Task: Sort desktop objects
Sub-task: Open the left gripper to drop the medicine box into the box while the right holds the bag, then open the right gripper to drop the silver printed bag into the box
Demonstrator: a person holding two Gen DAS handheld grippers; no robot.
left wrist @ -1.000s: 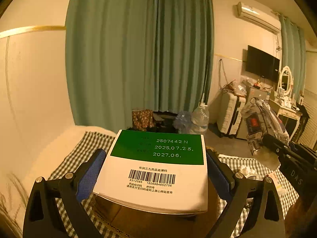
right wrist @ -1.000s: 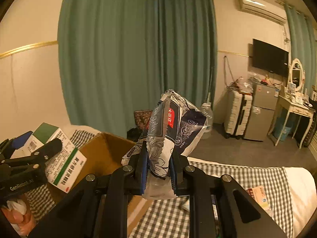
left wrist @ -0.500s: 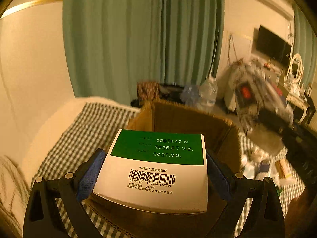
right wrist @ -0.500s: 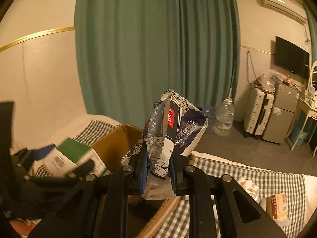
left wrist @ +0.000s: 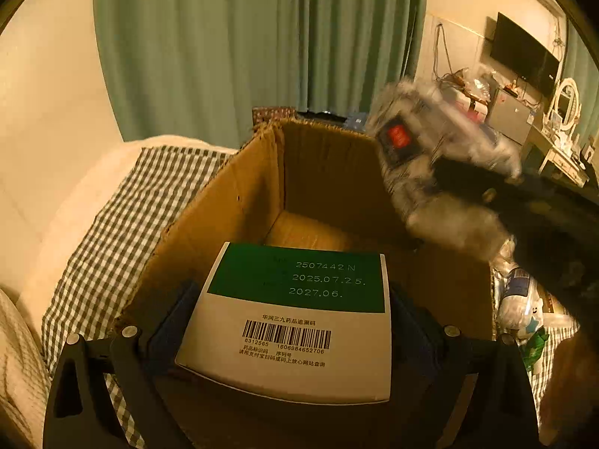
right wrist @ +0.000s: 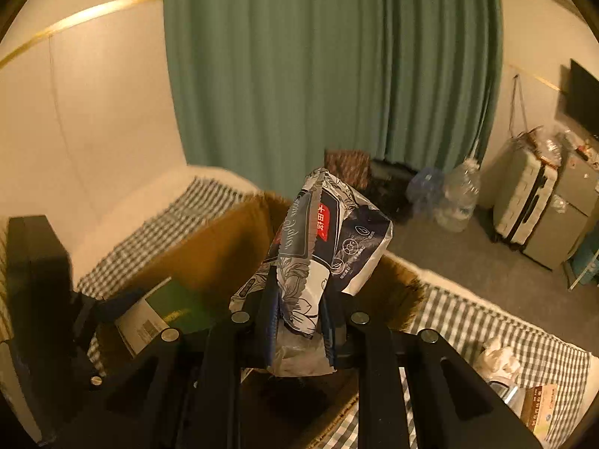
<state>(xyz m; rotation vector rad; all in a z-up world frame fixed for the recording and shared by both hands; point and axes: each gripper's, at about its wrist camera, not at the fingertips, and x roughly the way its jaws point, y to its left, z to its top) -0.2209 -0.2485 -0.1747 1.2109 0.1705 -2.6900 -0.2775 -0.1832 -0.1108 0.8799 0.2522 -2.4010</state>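
our left gripper (left wrist: pixel 292 321) clamps the stiff, light carton (left wrist: pixel 295 321) by its sides over the box (left wrist: pixel 239 202), while our right gripper (right wrist: pixel 299 321) pinches the soft, crinkly pouch (right wrist: pixel 322 247) low, above the box's far edge.

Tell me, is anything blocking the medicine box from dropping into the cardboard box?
Nothing visible does. The medicine box, held in the left claw, hangs over the open cardboard box, whose bare floor shows beyond it. The pack in the right claw sits over the right side, not underneath.
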